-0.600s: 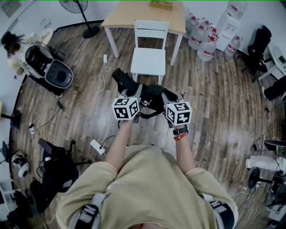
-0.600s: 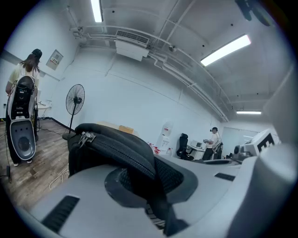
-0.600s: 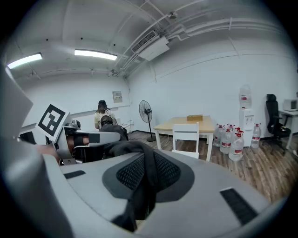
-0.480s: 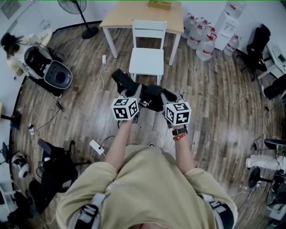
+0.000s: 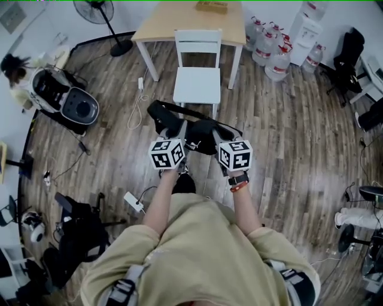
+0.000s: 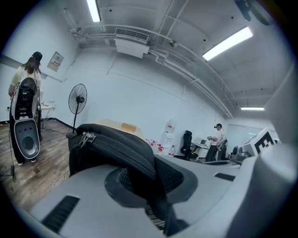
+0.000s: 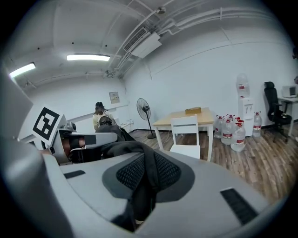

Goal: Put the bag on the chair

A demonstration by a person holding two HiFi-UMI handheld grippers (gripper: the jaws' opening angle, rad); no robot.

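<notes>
A black bag (image 5: pixel 192 128) hangs in the air between my two grippers, just short of the white chair (image 5: pixel 197 83) that stands at the wooden table (image 5: pixel 179 24). My left gripper (image 5: pixel 175 132) is shut on the bag's dark fabric; in the left gripper view the bag (image 6: pixel 116 146) and its zipper bulge out past the jaws of the left gripper (image 6: pixel 149 195). My right gripper (image 5: pixel 220 135) is shut on a black strap (image 7: pixel 144 172) of the bag. The right gripper view shows the chair (image 7: pixel 186 137) ahead with its seat bare.
Water bottles (image 5: pixel 272 54) and a dispenser (image 5: pixel 311 27) stand right of the table. A fan (image 5: pixel 99 15) is at the back left, a person with a grey machine (image 5: pixel 72 101) at the left. A power strip (image 5: pixel 133 201) and cables lie on the floor.
I have stepped a little closer to the chair with the bag held in both grippers. The bag's strap now shows stretched out across its top.
</notes>
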